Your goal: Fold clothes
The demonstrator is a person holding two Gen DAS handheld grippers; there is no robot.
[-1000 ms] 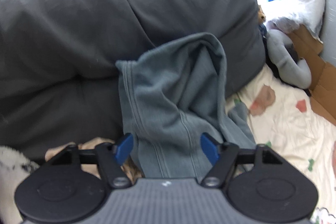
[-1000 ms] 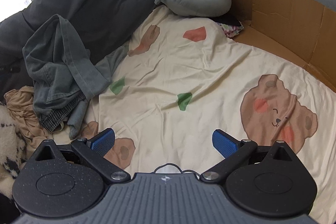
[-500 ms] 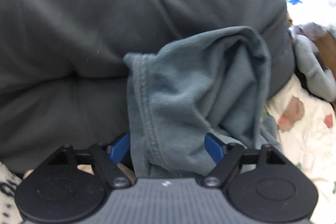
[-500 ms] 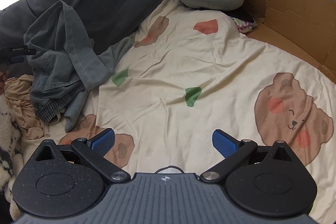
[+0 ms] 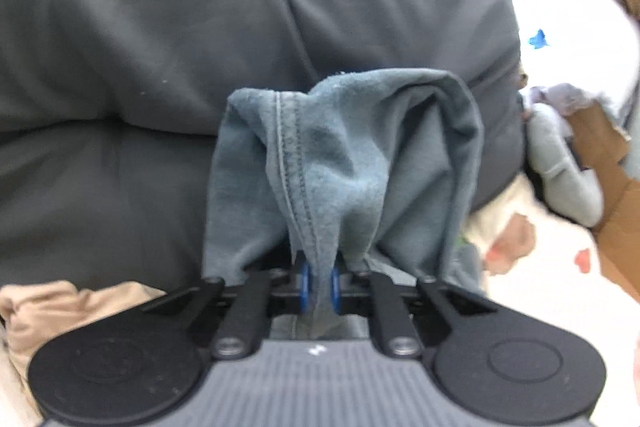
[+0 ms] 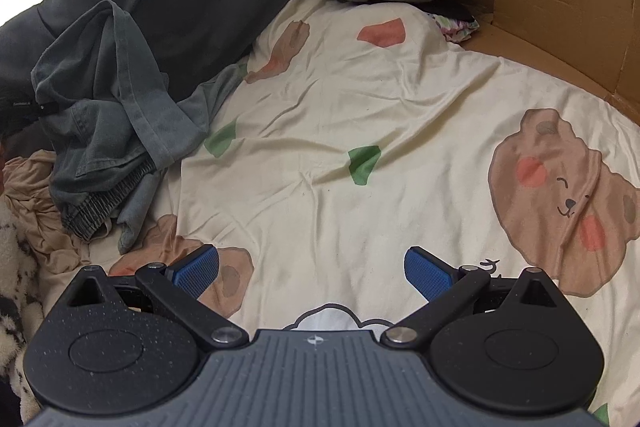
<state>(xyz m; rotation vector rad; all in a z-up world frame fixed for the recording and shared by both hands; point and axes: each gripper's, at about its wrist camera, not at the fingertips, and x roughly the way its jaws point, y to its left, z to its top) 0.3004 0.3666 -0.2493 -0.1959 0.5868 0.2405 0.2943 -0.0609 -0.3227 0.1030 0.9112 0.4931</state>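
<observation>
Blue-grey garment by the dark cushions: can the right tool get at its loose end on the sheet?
Probably yes. The right tool is open over the bare bear-print sheet, with nothing between it and the blue-grey garment. The left tool is closing on a fold higher up.
</observation>
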